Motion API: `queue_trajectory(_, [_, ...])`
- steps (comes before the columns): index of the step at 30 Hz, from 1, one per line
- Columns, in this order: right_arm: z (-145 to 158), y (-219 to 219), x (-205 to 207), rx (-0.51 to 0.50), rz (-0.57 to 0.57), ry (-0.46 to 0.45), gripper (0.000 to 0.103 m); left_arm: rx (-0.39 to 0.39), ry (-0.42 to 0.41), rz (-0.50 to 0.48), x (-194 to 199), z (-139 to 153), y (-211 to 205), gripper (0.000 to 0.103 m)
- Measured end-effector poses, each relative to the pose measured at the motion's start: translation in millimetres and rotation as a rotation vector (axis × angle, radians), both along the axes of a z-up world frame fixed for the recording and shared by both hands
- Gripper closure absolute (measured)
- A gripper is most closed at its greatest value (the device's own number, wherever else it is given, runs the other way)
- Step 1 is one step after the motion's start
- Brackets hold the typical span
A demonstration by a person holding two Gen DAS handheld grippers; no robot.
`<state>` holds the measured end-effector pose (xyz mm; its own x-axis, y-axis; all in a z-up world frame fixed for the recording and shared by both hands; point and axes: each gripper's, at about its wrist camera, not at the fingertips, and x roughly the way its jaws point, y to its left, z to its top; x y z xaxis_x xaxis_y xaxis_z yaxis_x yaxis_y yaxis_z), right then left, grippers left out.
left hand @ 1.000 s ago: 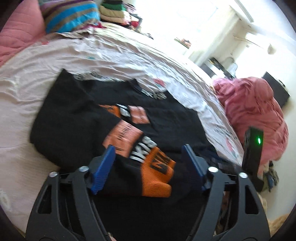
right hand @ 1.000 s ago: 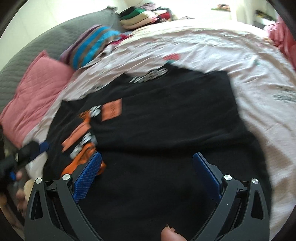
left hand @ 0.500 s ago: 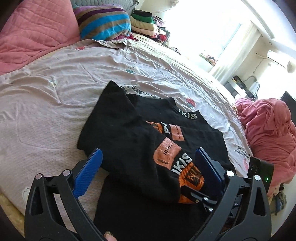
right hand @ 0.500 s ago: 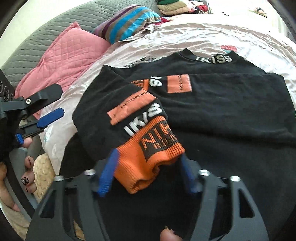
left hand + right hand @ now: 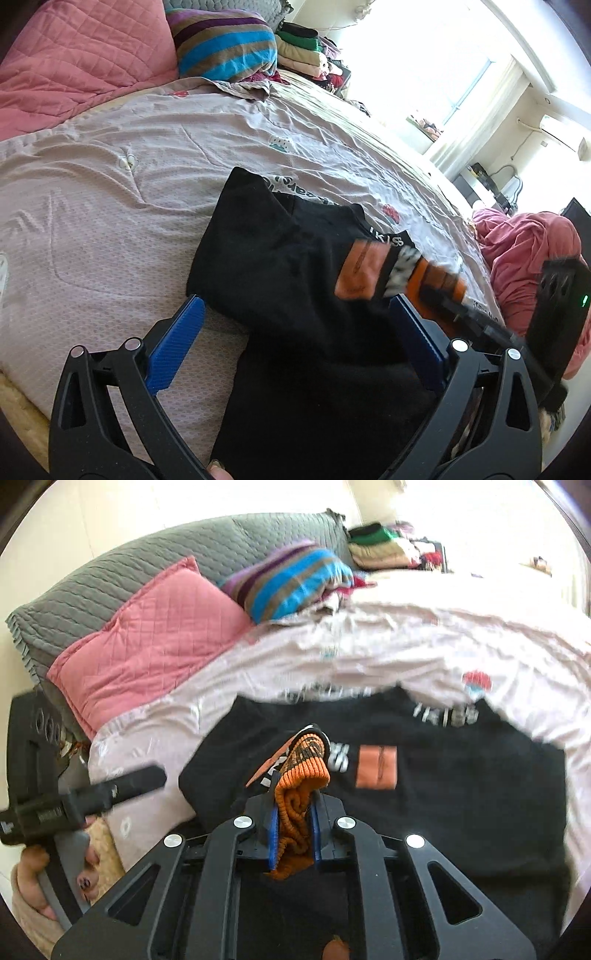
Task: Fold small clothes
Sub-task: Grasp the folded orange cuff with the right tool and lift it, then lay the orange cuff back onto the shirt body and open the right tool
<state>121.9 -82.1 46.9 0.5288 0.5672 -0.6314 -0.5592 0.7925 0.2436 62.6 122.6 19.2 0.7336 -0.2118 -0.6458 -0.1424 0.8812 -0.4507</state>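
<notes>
A black sweater point(image 5: 295, 280) with orange patches and white lettering lies on the bed, also in the right wrist view point(image 5: 461, 782). My right gripper point(image 5: 293, 834) is shut on the orange ribbed sleeve cuff point(image 5: 304, 771) and holds the sleeve lifted over the sweater's body. In the left wrist view the cuff point(image 5: 432, 280) and right gripper point(image 5: 476, 325) appear blurred at the right. My left gripper point(image 5: 295, 339) is open and empty, its blue fingers astride the sweater's lower left part near the bed's edge. It shows at the left in the right wrist view point(image 5: 110, 794).
The bed has a pale pink sheet point(image 5: 110, 206). A pink quilted pillow point(image 5: 147, 635), a striped pillow point(image 5: 291, 579) and stacked folded clothes point(image 5: 380, 546) lie at the head. A pink blanket heap point(image 5: 528, 251) sits beyond the bed's far side.
My right gripper has shut on the orange cuff and lifted the sleeve up and across the sweater. My left gripper has stayed open and shifted slightly left.
</notes>
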Motion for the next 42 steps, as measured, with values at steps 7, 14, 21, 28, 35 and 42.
queue_trajectory(7, [33.9, -22.0, 17.9, -0.011, -0.046, -0.121, 0.092, 0.017, -0.006, 0.001, -2.6, 3.3, 2.3, 0.01])
queue_trajectory(14, [40.0, -58.2, 28.4, -0.065, -0.154, -0.195, 0.093, 0.039, -0.008, -0.006, -3.8, 6.1, -0.8, 0.01])
queue_trajectory(21, [26.9, -95.9, 31.7, -0.084, -0.245, -0.185, 0.093, 0.061, 0.002, -0.028, -0.4, 4.5, -9.3, 0.01])
queue_trajectory(28, [14.2, -116.6, 31.3, -0.099, -0.296, -0.17, 0.093, 0.091, 0.009, -0.049, 6.9, 4.3, -22.8, 0.01])
queue_trajectory(35, [-0.5, -126.2, 34.8, -0.117, -0.318, -0.138, 0.093, 0.093, 0.016, -0.051, 17.1, 3.2, -28.5, 0.01])
queue_trajectory(42, [-11.5, -132.1, 38.5, -0.113, -0.332, -0.104, 0.093, 0.101, 0.022, -0.057, 29.5, 1.7, -32.2, 0.01])
